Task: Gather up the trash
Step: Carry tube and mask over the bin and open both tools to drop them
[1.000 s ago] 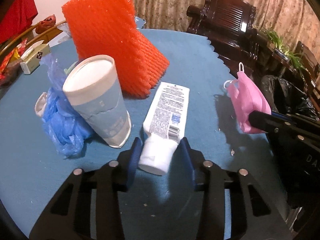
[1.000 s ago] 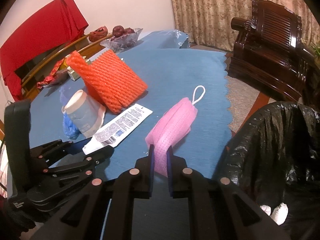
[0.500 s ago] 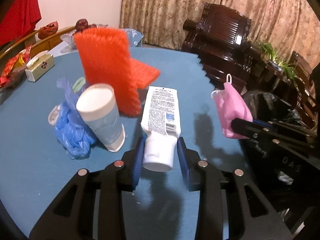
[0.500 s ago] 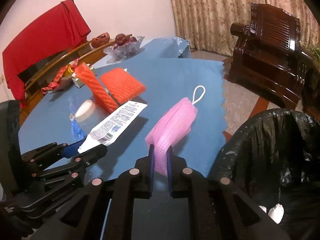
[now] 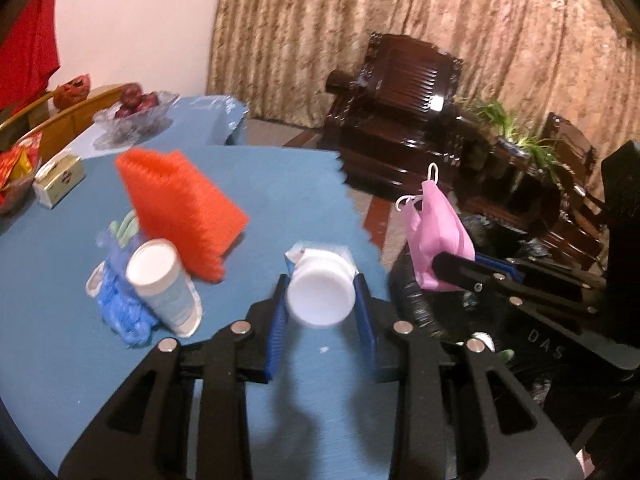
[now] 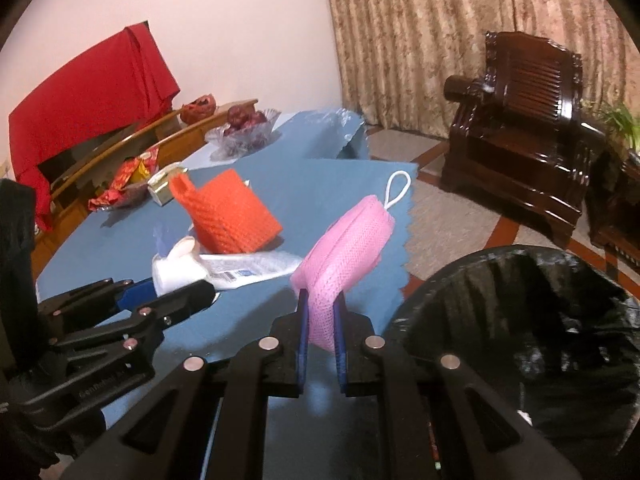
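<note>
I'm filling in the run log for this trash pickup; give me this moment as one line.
left claw: shut on tube | right claw: shut on pink mask | black bin bag: open, beside right claw

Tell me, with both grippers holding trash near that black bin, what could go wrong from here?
The left gripper grips the white tube only at its cap, so the long body could sag or slip out. The pink mask is pinched at one end by the right gripper, not yet over the bin; released early, it may miss. The two grippers are close together and might bump.
</note>
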`<state>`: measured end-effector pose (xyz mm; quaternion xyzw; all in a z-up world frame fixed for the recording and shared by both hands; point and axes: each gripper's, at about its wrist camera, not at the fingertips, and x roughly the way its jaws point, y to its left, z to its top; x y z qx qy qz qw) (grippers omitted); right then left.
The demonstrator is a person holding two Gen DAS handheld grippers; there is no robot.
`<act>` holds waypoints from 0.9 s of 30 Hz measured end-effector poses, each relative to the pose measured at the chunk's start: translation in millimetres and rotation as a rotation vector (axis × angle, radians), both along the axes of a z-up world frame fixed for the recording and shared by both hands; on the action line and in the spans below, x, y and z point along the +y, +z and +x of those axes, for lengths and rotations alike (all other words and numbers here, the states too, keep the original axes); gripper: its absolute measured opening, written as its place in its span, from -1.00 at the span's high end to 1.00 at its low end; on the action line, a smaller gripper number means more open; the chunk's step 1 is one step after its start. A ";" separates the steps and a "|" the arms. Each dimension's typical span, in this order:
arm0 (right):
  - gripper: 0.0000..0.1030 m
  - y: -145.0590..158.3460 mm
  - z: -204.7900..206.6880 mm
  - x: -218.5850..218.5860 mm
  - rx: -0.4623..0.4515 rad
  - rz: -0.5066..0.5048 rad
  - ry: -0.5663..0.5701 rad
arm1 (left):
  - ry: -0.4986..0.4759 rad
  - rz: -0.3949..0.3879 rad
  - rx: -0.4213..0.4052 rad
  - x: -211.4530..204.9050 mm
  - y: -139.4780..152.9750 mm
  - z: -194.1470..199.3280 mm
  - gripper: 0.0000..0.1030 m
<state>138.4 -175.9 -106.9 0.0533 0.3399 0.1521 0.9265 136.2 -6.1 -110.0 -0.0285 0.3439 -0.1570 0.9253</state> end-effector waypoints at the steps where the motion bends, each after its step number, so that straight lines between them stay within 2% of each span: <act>1: 0.78 2.0 -3.2 -5.1 -0.005 -0.001 -0.008 | -0.015 -0.005 -0.008 -5.9 2.3 -2.0 0.42; 6: 0.78 5.5 -13.6 -26.0 -0.009 -0.005 -0.049 | -0.058 -0.007 -0.013 -25.8 2.4 -4.8 0.43; 11: 0.78 2.6 -19.0 -39.6 -0.001 0.002 -0.076 | -0.056 -0.018 -0.003 -31.2 -0.6 -8.8 0.43; 17: 0.78 11.4 -29.0 -57.2 -0.029 -0.011 -0.115 | -0.107 -0.012 -0.054 -46.9 13.3 -16.4 0.43; 27: 0.78 11.6 -50.2 -127.1 -0.024 -0.041 -0.266 | -0.248 -0.018 -0.095 -118.3 20.3 -10.0 0.43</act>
